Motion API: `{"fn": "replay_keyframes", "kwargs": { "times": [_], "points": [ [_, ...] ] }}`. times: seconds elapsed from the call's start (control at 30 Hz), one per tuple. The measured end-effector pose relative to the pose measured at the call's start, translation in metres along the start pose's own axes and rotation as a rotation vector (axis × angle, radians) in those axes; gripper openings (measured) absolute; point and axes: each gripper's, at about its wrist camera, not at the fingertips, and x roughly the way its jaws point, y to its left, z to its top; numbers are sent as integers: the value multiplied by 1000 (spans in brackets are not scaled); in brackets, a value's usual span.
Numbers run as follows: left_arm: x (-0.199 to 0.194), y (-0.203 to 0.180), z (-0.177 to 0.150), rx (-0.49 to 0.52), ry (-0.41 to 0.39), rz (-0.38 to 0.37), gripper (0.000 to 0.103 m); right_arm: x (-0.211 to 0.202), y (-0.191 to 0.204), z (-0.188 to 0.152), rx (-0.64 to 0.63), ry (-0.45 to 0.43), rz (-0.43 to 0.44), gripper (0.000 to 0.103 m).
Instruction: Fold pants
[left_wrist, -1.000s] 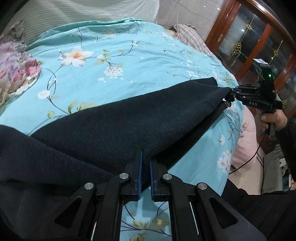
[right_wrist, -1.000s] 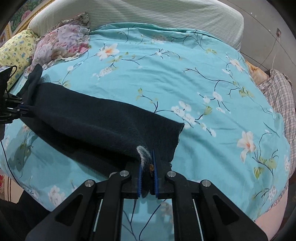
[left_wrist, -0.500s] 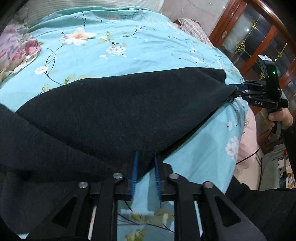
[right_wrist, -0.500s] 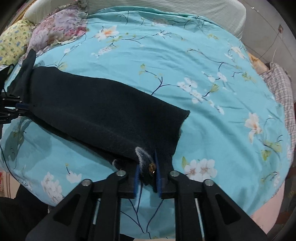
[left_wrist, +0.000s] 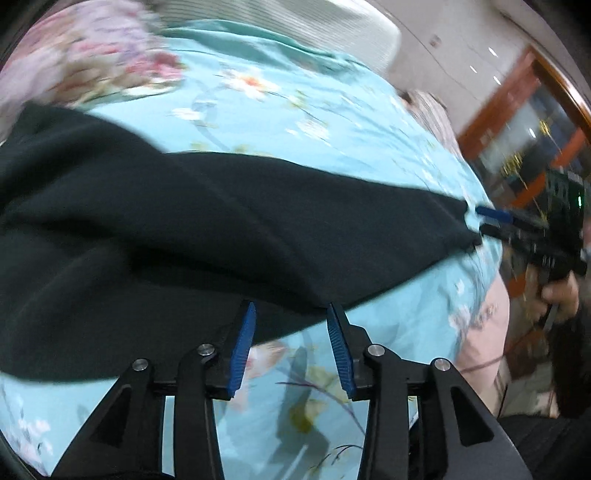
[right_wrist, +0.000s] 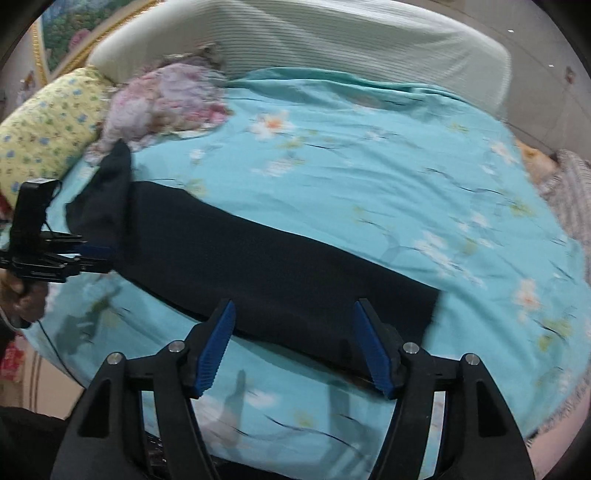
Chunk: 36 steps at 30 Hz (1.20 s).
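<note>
The black pants (left_wrist: 229, 236) lie folded lengthwise as a long dark strip across the turquoise floral bedspread (left_wrist: 314, 122); they also show in the right wrist view (right_wrist: 280, 280). My left gripper (left_wrist: 290, 314) is open and empty, just off the near edge of the pants at one end. My right gripper (right_wrist: 293, 308) is open and empty, just off the near edge at the other end. Each gripper shows in the other's view: the right one (left_wrist: 484, 218) at the far right, the left one (right_wrist: 99, 258) at the far left.
A floral pillow (right_wrist: 166, 99) and a yellow pillow (right_wrist: 44, 125) lie at the head of the bed by the striped headboard (right_wrist: 332, 40). A plaid cloth (right_wrist: 572, 184) lies at the right. A wooden cabinet (left_wrist: 524, 129) stands beyond the bed.
Both grippers opened and let go of the pants, which now lie flat on the bed. Both grippers have drawn back a little from the cloth.
</note>
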Motion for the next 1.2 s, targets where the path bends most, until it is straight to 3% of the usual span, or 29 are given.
{"fn": "replay_keyframes", "kwargs": {
  "times": [0.2,0.53,0.87,1.1,1.2],
  "points": [
    [-36,47,6,-133,-83,49,47,35,52,18,-33,6,129,67],
    [-76,111,31,-220,-157,140,57,85,122,47,-41,36,307,67],
    [-91,146,78,-172,-169,222,70,113,153,66,-55,85,388,67],
    [-78,183,132,-100,-103,286,72,128,169,81,-63,104,427,67],
    [-65,200,151,-73,-61,281,73,134,177,90,-75,111,434,67]
  ]
}}
